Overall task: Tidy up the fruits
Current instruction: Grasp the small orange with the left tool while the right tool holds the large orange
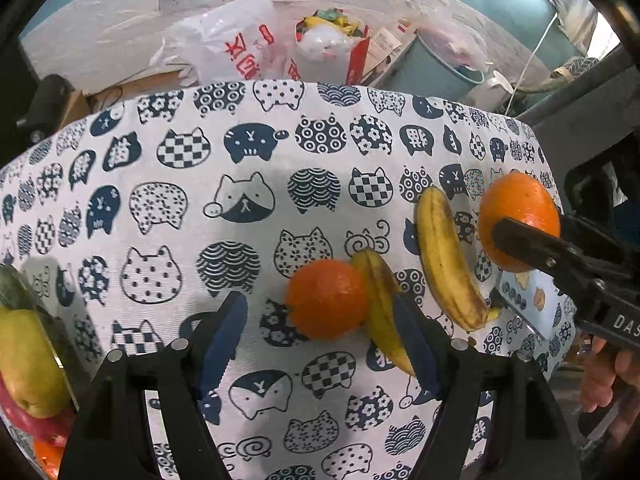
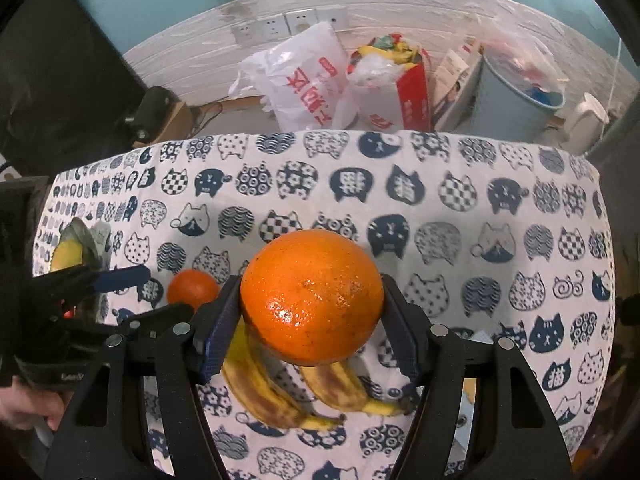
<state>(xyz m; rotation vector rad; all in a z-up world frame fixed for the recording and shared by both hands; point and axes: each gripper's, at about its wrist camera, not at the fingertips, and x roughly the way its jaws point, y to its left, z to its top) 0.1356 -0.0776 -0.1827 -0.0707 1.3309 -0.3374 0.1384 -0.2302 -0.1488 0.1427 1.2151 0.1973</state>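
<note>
My right gripper (image 2: 312, 304) is shut on a big orange (image 2: 312, 296) and holds it above two spotted bananas (image 2: 272, 392) lying on the cat-print cloth (image 2: 480, 240). In the left wrist view the held orange (image 1: 520, 216) hangs at the right, over the longer banana (image 1: 444, 260). My left gripper (image 1: 320, 312) is open, pointing steeply down. A second orange (image 1: 326, 298) rests on the cloth just beyond its tips, in line with the gap, with neither pad touching it. A shorter banana (image 1: 380, 312) leans against that orange, partly behind the right finger.
A dish (image 1: 52, 332) at the table's left edge holds a yellow-green fruit (image 1: 24, 360), something red and an orange. A pale blue packet (image 1: 528, 300) lies under the right gripper. Beyond the far edge stand plastic bags (image 2: 304, 80) and a grey bucket (image 2: 512, 96).
</note>
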